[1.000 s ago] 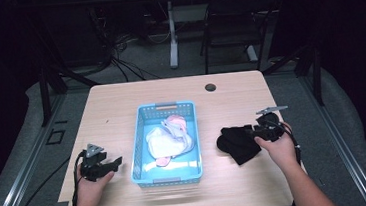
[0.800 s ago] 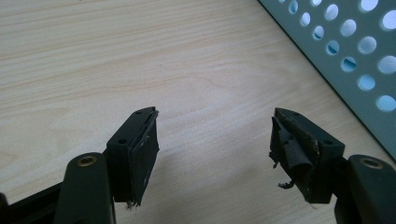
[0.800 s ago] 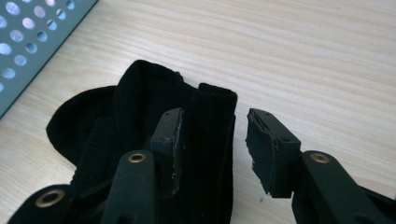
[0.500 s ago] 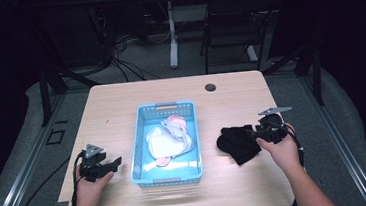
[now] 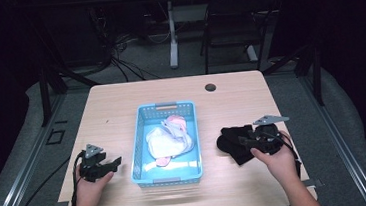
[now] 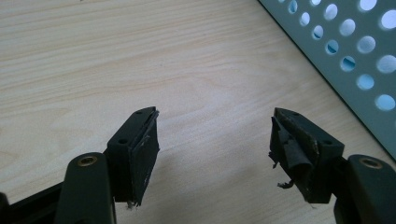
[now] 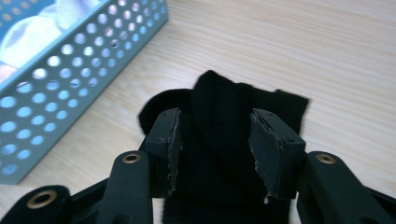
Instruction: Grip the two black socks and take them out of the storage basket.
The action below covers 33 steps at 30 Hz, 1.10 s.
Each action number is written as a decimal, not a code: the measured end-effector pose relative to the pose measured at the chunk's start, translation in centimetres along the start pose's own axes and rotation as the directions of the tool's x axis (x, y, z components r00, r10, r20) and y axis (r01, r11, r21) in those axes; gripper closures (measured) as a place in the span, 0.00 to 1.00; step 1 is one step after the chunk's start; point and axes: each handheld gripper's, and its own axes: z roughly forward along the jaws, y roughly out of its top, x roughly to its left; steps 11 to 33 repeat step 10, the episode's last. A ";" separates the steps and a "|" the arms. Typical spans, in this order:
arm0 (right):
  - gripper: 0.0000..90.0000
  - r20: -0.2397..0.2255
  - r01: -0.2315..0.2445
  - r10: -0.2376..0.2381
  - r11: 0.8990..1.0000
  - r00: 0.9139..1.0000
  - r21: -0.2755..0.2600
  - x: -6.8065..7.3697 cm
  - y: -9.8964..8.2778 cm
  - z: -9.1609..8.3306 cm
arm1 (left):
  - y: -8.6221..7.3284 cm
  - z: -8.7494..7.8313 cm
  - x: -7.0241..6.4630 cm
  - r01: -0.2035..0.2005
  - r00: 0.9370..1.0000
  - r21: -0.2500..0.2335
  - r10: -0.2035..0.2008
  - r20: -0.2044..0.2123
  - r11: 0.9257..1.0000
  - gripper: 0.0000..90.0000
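1. Black knitted cloth [image 7: 219, 140] lies between my right gripper [image 7: 215, 149]'s parted jaws.
2. My left gripper [image 6: 212, 140] gapes over bare wooden table [image 6: 93, 56], perforated blue plastic basket [image 6: 345, 51] just beside.

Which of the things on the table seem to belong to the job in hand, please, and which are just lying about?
Likely in play:
- black cloth, between the right claw's open jaws
- blue basket
- pale clothes inside it

Idle for now:
- left claw, open over bare table
- table's cable hole
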 end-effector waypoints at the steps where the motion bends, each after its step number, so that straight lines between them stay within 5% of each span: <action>1: 0.59 -0.006 -0.001 0.001 1.000 1.000 -0.005 0.3 -0.1 0.1 | 0.0 0.0 0.0 -0.001 1.000 0.001 0.001 -0.001 1.000 0.37; 6: 0.59 0.004 0.024 -0.024 1.000 1.000 -0.012 1.5 -1.2 0.8 | 0.0 0.0 0.0 -0.005 1.000 0.000 0.005 -0.008 1.000 0.37; 10: 0.59 -0.021 0.000 -0.001 1.000 1.000 -0.017 2.0 -2.2 1.2 | 0.2 -0.4 0.0 -0.017 0.999 -0.014 0.016 -0.032 1.000 0.37; 33: 0.59 -0.021 0.000 -0.001 1.000 1.000 -0.017 2.0 -2.2 1.2 | 0.2 -0.4 0.0 -0.017 0.999 -0.014 0.016 -0.032 1.000 0.37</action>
